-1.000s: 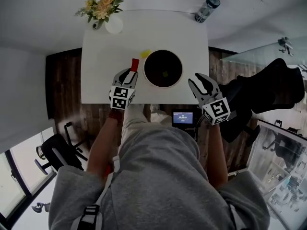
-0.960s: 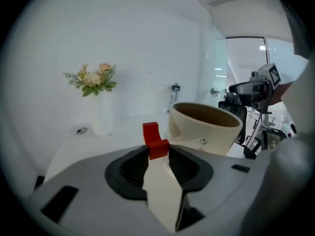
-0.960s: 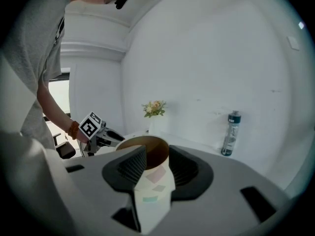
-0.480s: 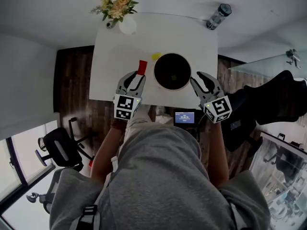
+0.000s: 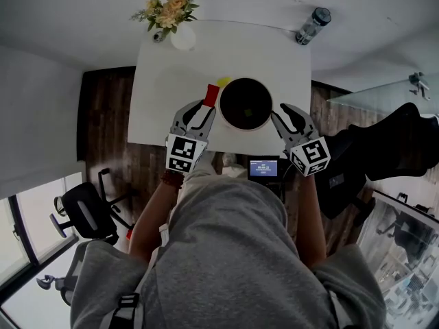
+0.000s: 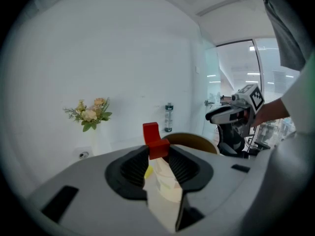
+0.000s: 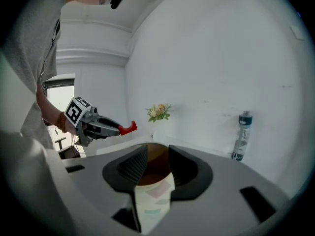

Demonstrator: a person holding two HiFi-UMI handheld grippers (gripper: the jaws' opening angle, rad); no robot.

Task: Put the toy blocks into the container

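A round dark container [image 5: 245,103] with a tan rim stands on the white table [image 5: 171,74], and a small yellowish block [image 5: 251,105] lies inside it. My left gripper [image 5: 203,107] is shut on a red L-shaped block [image 5: 210,94], held above the table just left of the container's rim. In the left gripper view the red block [image 6: 155,140] sticks up from between the pads, with the container [image 6: 194,140] behind it. A yellow block [image 5: 223,81] rests on the table by the container's far left side. My right gripper [image 5: 283,113] is open and empty at the container's right side.
A white vase of flowers [image 5: 171,19] stands at the table's far left corner, and a water bottle [image 5: 313,20] at the far right. A small screen device [image 5: 263,168] sits below the near table edge. Dark chairs [image 5: 384,136] stand on the floor to the right.
My left gripper has lifted the red block off the table and carried it toward the container's left rim. The right gripper has barely shifted.
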